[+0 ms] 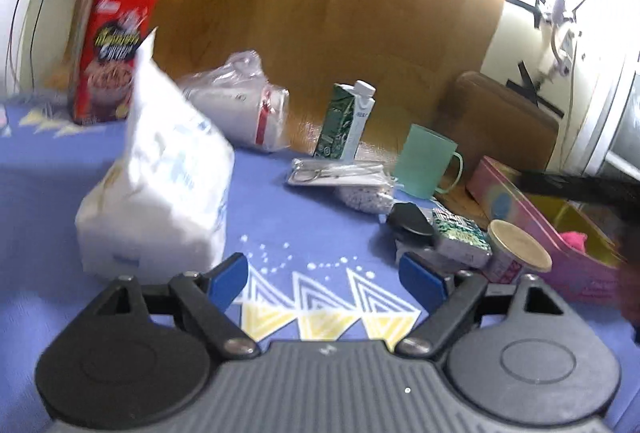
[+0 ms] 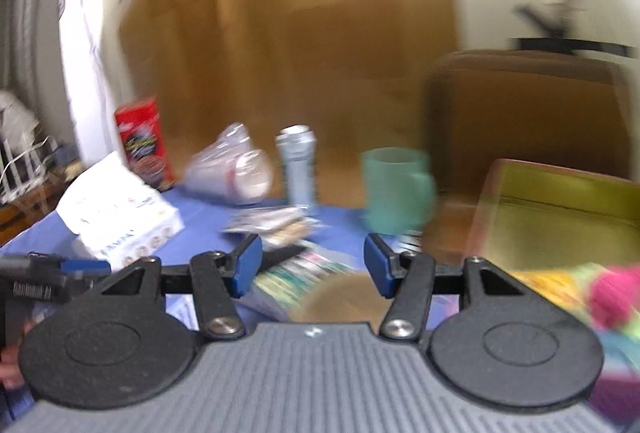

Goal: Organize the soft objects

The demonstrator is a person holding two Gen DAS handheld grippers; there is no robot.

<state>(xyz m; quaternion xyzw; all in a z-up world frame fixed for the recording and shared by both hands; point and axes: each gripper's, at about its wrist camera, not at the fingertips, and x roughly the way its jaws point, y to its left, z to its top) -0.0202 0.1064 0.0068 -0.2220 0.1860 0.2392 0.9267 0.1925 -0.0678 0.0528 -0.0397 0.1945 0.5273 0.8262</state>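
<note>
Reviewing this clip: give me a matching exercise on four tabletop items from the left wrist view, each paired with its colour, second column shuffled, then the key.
Items:
1. cereal box
2. mug
3. open box
4. big soft bag

Colours:
A. mint green
B. white with pale blue print
C. red
D. pink outside, yellow-green inside

Pairs: 1-C, 2-A, 3-D, 4-B
</note>
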